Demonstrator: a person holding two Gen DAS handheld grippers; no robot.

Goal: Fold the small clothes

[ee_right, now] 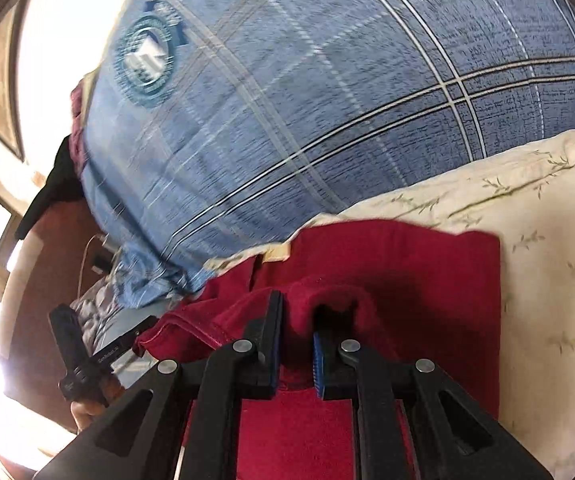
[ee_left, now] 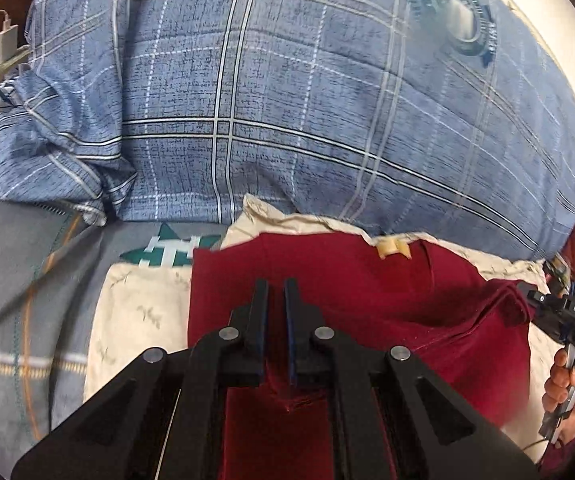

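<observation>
Mid-fold: two hand-held grippers carry a dark red garment (ee_left: pixel 367 292) over a cream cloth (ee_right: pixel 547 240) on a bed.
Left hand-held gripper (ee_left: pixel 276 284) and right hand-held gripper (ee_right: pixel 297 300) each pinch a fold of it; next, probably, lay the lifted edge flat, then release.

Dark red garment (ee_left: pixel 347 280) between black tongs; cream leaf-sprigged cloth (ee_right: pixel 547 220) beside; blue plaid quilt (ee_left: pixel 287 100) with teal round emblem (ee_right: pixel 145 62) beyond.

the left gripper (ee_left: pixel 276 286) points down, its jaws closed on red cloth. the right gripper (ee_right: pixel 297 312) is also clamped on cloth, a bare hand (ee_left: pixel 567 392) gripping its handle.
</observation>
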